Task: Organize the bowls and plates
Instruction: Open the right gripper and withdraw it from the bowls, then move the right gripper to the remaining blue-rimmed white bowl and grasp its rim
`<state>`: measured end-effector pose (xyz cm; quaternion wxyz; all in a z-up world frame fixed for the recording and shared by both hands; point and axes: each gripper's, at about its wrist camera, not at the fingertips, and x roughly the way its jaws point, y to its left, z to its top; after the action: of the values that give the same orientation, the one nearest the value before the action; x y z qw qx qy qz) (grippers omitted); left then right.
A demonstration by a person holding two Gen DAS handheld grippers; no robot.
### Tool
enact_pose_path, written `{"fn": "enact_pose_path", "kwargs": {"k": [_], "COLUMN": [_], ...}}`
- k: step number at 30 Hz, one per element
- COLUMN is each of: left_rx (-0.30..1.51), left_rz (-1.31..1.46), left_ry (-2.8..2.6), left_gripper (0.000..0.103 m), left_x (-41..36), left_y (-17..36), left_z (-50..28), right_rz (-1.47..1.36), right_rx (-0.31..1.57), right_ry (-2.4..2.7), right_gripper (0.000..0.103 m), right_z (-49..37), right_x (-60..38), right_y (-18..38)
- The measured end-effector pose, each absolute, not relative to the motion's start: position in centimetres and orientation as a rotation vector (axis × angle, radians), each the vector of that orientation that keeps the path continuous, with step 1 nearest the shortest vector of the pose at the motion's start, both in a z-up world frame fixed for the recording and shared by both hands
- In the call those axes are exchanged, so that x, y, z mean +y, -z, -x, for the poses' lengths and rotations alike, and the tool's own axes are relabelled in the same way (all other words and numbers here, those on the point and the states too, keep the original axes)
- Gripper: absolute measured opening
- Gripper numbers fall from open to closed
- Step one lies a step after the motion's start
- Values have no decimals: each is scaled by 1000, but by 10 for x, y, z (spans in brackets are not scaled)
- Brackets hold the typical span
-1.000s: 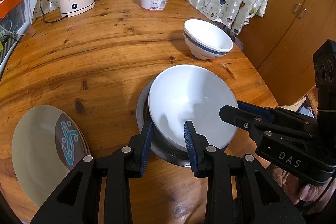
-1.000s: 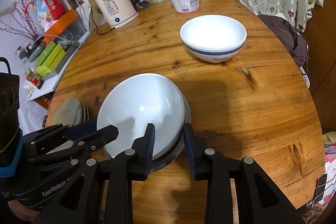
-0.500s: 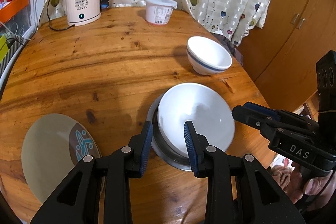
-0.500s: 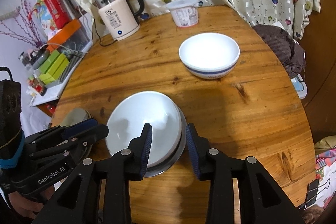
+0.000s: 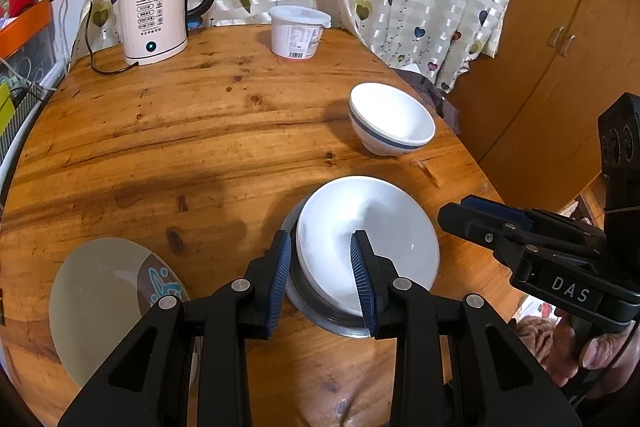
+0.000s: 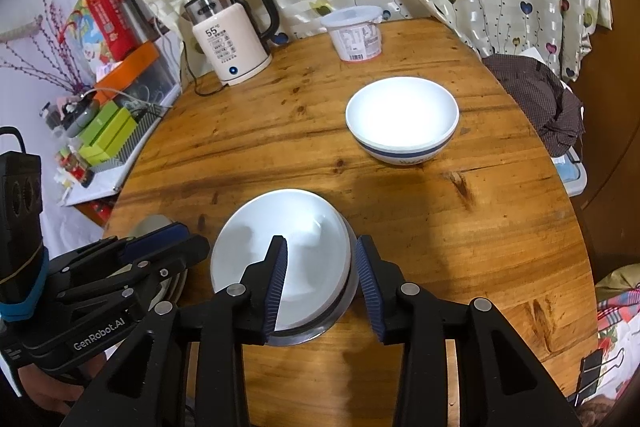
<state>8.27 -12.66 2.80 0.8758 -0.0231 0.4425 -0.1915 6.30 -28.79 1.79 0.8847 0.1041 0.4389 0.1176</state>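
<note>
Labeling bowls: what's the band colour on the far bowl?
Dark blue band below the rim of the white far bowl; clearest in the right wrist view.

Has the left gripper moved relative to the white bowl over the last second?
Yes. The left gripper has pulled up and back: the white bowl and kettle look smaller and farther.

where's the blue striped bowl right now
The blue-striped bowl stands alone on the wooden table, right of centre in the right wrist view, between the plastic tub and stacked white bowl.
</note>
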Motion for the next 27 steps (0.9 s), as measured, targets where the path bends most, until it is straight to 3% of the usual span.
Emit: {"fn": "enact_pose_path", "kwargs": {"k": [27], "left_rx": [936], "left_rz": [63], "left_ry": [419], "left_gripper": [32], "left_x": [-136], "left_y": [-34], "left_z": [-111], "right_rz": [-261], "right_rx": [905], "right_ry": [-197], "right_gripper": [42], "right_z": [-82], "right_x": [-315], "right_y": [-21]}}
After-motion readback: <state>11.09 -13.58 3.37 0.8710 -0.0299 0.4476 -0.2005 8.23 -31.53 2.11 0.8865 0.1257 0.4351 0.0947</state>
